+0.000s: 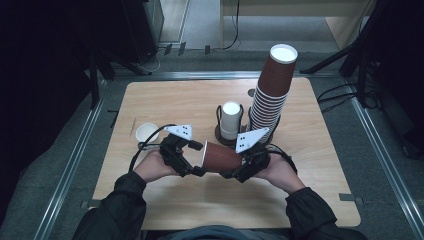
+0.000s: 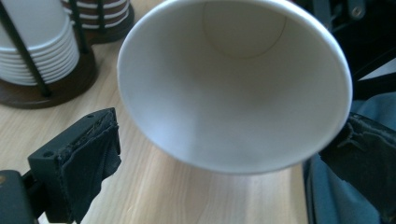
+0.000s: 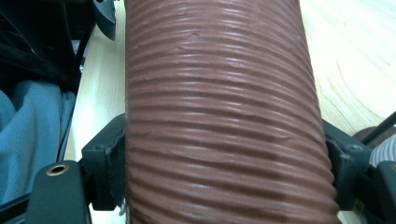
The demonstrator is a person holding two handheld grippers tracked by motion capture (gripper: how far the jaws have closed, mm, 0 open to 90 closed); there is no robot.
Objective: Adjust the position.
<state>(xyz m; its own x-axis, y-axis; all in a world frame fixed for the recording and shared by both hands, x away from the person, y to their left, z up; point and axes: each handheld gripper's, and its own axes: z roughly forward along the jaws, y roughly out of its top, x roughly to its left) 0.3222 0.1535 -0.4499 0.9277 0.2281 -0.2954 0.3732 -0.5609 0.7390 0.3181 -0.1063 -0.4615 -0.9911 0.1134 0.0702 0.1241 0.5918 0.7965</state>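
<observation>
The right gripper (image 1: 239, 169) is clamped across the ribbed body of a brown paper cup (image 1: 220, 157), its two padded jaws pressing the sides in the right gripper view. The cup lies on its side in the air just above the table (image 1: 310, 150), near the person, with its open mouth turned left. The left gripper (image 1: 196, 158) faces that mouth with its jaws spread wide; in the left gripper view one pad sits clear of the rim and the other is right at its edge, so it does not grip the cup.

Just beyond stands a rack (image 1: 218, 131) holding a stack of upturned white cups (image 1: 231, 119), with a tall leaning stack of brown cups (image 1: 271, 90) to its right. A single white cup (image 1: 147, 133) stands upright on the left.

My judgement is that one brown cup is off the stack and is being passed between hands; placing it remains.
</observation>
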